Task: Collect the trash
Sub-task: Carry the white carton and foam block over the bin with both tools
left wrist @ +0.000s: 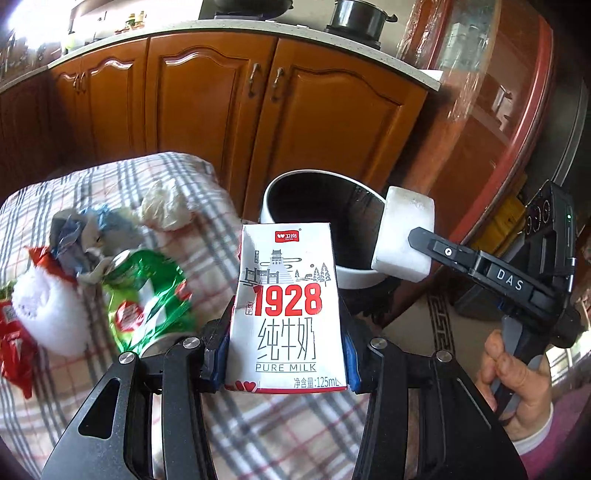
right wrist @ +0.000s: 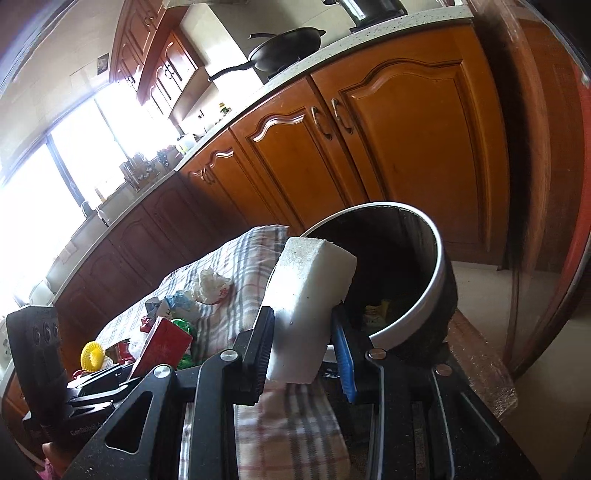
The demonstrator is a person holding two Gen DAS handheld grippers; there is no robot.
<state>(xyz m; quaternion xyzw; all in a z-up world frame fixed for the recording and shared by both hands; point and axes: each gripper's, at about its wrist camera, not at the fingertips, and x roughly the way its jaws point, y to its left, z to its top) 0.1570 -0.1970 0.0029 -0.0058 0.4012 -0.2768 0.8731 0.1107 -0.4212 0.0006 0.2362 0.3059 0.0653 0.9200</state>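
My left gripper [left wrist: 284, 354] is shut on a white "1928 Pure Milk" carton [left wrist: 286, 310], held upright above the plaid-covered table [left wrist: 258, 435]. My right gripper [right wrist: 303, 339] is shut on a white foam block [right wrist: 308, 306], also seen in the left wrist view [left wrist: 402, 234], right at the rim of the round white-rimmed trash bin [right wrist: 421, 295], which also shows in the left wrist view [left wrist: 354, 277]. Some trash lies inside the bin. On the table lie a crushed green can [left wrist: 147, 295], red wrappers [left wrist: 14, 339], crumpled paper [left wrist: 162, 206] and a white scrubber [left wrist: 48, 306].
Wooden kitchen cabinets [left wrist: 221, 110] stand behind the table and bin. A counter above holds a pot [left wrist: 358, 16] and a wok [right wrist: 284, 48]. A yellow ring [right wrist: 92, 356] lies at the table's far end. A red wooden door [left wrist: 509, 110] is at right.
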